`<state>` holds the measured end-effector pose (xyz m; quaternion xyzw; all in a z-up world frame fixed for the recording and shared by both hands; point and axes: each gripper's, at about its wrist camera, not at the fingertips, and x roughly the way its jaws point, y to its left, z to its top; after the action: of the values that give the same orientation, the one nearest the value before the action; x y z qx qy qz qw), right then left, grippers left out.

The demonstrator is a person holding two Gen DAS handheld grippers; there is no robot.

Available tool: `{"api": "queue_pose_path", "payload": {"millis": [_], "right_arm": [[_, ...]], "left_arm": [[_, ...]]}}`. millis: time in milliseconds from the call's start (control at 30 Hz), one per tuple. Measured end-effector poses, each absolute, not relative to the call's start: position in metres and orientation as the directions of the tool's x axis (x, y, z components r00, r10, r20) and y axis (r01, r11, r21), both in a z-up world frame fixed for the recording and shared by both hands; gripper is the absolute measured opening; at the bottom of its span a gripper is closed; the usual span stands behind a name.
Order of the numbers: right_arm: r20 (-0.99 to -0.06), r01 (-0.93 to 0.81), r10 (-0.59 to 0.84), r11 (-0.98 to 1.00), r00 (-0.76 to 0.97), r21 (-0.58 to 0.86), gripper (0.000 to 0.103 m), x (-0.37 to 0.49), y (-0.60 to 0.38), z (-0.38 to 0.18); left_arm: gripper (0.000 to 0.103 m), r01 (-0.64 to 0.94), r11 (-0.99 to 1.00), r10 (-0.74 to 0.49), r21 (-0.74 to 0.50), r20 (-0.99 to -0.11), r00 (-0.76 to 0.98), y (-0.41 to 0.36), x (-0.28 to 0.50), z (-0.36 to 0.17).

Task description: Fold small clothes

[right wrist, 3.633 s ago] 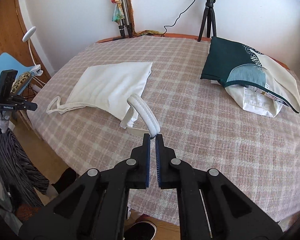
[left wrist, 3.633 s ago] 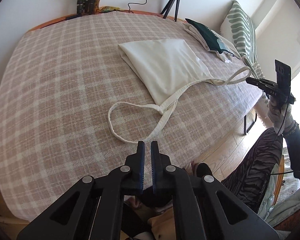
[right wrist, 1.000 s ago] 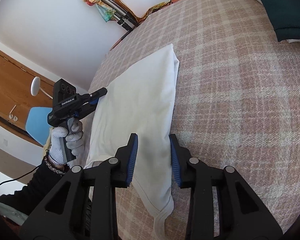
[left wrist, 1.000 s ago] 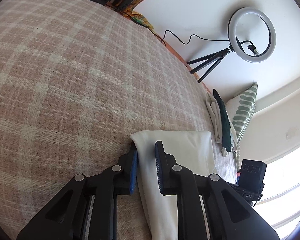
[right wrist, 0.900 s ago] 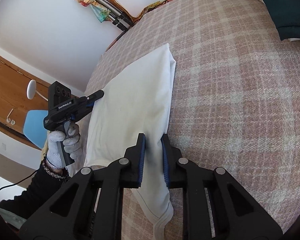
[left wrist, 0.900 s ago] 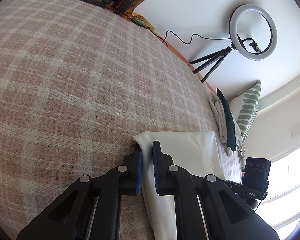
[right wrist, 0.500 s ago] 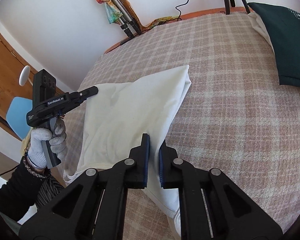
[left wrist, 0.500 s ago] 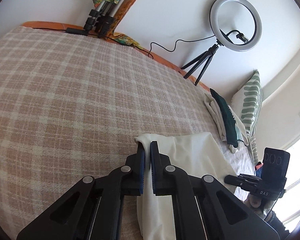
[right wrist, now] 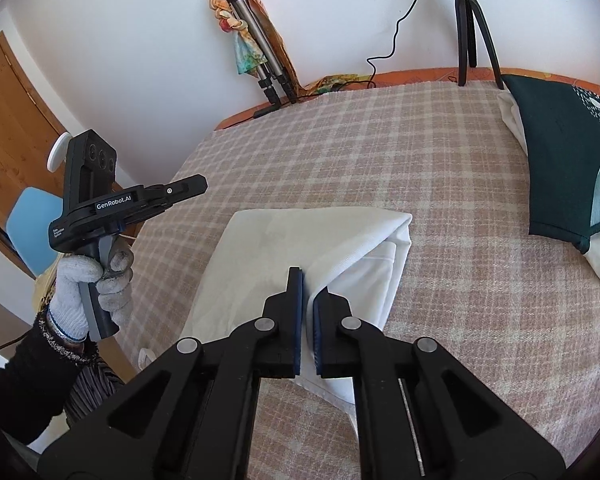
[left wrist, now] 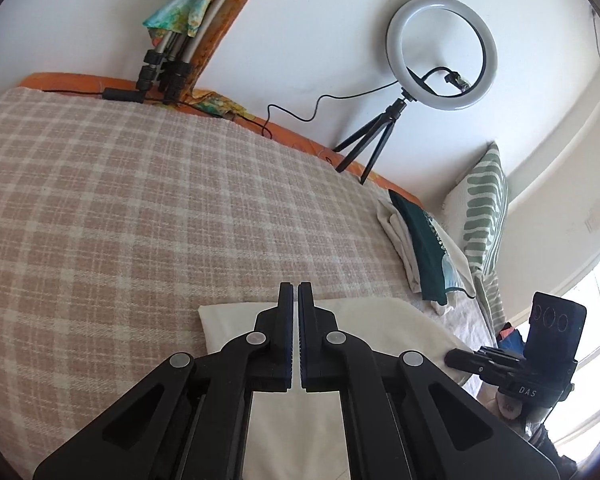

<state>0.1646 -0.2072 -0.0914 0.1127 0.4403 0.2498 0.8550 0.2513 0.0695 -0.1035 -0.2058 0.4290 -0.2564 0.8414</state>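
Note:
A white garment [right wrist: 300, 240] lies folded on the checked bed cover [right wrist: 380, 152]. My right gripper [right wrist: 307, 280] is shut on its near right edge, with cloth pinched between the pads. In the left wrist view the garment [left wrist: 380, 320] lies under my left gripper [left wrist: 295, 292], whose jaws are closed; I cannot tell whether cloth is held between them. In the right wrist view the left gripper [right wrist: 196, 188] is lifted at the garment's left side, jaws closed. The right gripper also shows in the left wrist view [left wrist: 456, 360].
A dark green and cream pile of folded clothes [right wrist: 560, 168] lies at the right of the bed. A striped pillow [left wrist: 484, 216] stands behind it. A ring light on a tripod [left wrist: 440, 56] and folded tripods [right wrist: 260, 60] stand by the wall. A blue chair [right wrist: 32, 224] is at the left.
Both grippers closed on the garment's far edge and drew it toward me, folding it over. The left gripper has since lifted and tilted up; the right still pinches cloth.

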Motion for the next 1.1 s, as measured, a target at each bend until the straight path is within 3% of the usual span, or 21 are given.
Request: {"api": "queue_pose_path", "payload": {"millis": [67,167,233,400,533,700,800,867,933,1100], "right_arm": [[-0.712,-0.32,0.518,0.855,0.474,0.409,0.005,0.163,-0.207,-0.099],[-0.731,-0.314,0.519,0.853,0.443,0.416,0.005,0.157,-0.209,-0.11],[-0.744,-0.305,0.511,0.858,0.43,0.413,0.005,0.156,-0.209,-0.117],[-0.753,-0.271,0.509,0.86,0.416,0.432,0.007,0.157,-0.219,-0.127],[-0.759,-0.204,0.525,0.85,0.384,0.485,0.034,0.159,-0.237,-0.143],[-0.713,-0.14,0.622,0.777,0.324,0.614,0.034,0.16,-0.254,-0.168],[-0.69,-0.13,0.648,0.752,0.324,0.646,0.034,0.162,-0.253,-0.173],[-0.679,-0.119,0.66,0.74,0.323,0.662,0.028,0.165,-0.251,-0.175],[-0.692,-0.116,0.646,0.752,0.323,0.648,0.012,0.169,-0.244,-0.177],[-0.758,-0.198,0.532,0.846,0.377,0.494,0.008,0.165,-0.221,-0.153]], "left_arm": [[0.012,0.198,0.791,-0.596,-0.58,-0.654,0.466,0.079,0.257,-0.121],[0.016,0.146,0.765,-0.624,-0.627,-0.666,0.409,0.09,0.263,-0.144],[0.029,0.119,0.753,-0.638,-0.647,-0.674,0.372,0.093,0.266,-0.156],[0.031,0.108,0.76,-0.625,-0.641,-0.675,0.391,0.093,0.266,-0.165],[0.031,0.119,0.732,-0.654,-0.671,-0.643,0.4,0.089,0.269,-0.168],[0.031,0.162,0.679,-0.716,-0.716,-0.596,0.365,0.076,0.272,-0.172],[0.026,0.178,0.664,-0.733,-0.726,-0.587,0.343,0.065,0.275,-0.171],[0.01,0.183,0.683,-0.72,-0.707,-0.608,0.335,0.057,0.277,-0.172],[0.01,0.181,0.696,-0.706,-0.695,-0.616,0.351,0.053,0.276,-0.171],[0.009,0.235,0.713,-0.688,-0.66,-0.595,0.414,0.047,0.269,-0.141]]}}
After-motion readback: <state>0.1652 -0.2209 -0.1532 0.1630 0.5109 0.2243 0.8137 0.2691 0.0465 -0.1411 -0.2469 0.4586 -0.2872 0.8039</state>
